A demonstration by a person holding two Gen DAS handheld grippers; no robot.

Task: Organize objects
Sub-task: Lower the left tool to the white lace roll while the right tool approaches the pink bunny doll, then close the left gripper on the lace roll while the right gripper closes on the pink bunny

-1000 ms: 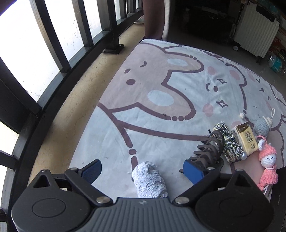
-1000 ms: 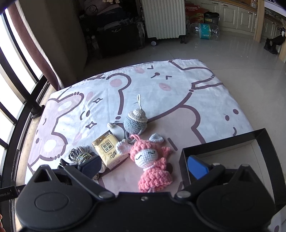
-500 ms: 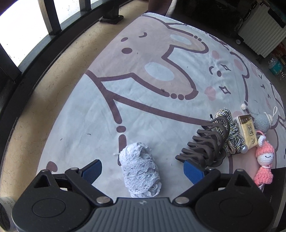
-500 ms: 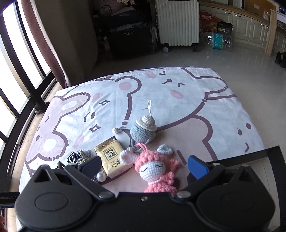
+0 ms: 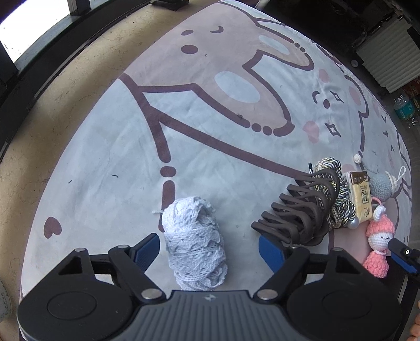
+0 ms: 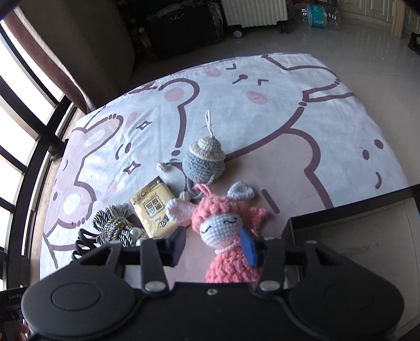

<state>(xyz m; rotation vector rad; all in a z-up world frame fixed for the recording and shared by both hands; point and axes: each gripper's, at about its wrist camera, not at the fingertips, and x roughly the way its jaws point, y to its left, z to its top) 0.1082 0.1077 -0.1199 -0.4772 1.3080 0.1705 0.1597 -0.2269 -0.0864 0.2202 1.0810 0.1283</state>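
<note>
My left gripper (image 5: 208,248) is open, its fingers on either side of a white lace bundle (image 5: 194,242) lying on the cartoon blanket (image 5: 210,118). A brown claw hair clip (image 5: 302,209) lies by its right finger. My right gripper (image 6: 214,246) has its fingers around a pink crochet doll (image 6: 223,233), the blue pad against the doll's right side; the left finger's contact is unclear. The doll also shows in the left wrist view (image 5: 378,244). Near it lie a grey crochet pouch (image 6: 206,160), a yellow packet (image 6: 155,207) and a striped cord bundle (image 6: 113,223).
A black open box (image 6: 354,209) sits at the blanket's near right edge. A black window railing (image 6: 23,126) and curtain run along the left. A white radiator (image 6: 254,11) and dark luggage stand at the back on the tiled floor.
My right gripper has narrowed around the pink doll and moved closer to it. My left gripper has come lower over the lace bundle, which now lies between its fingers.
</note>
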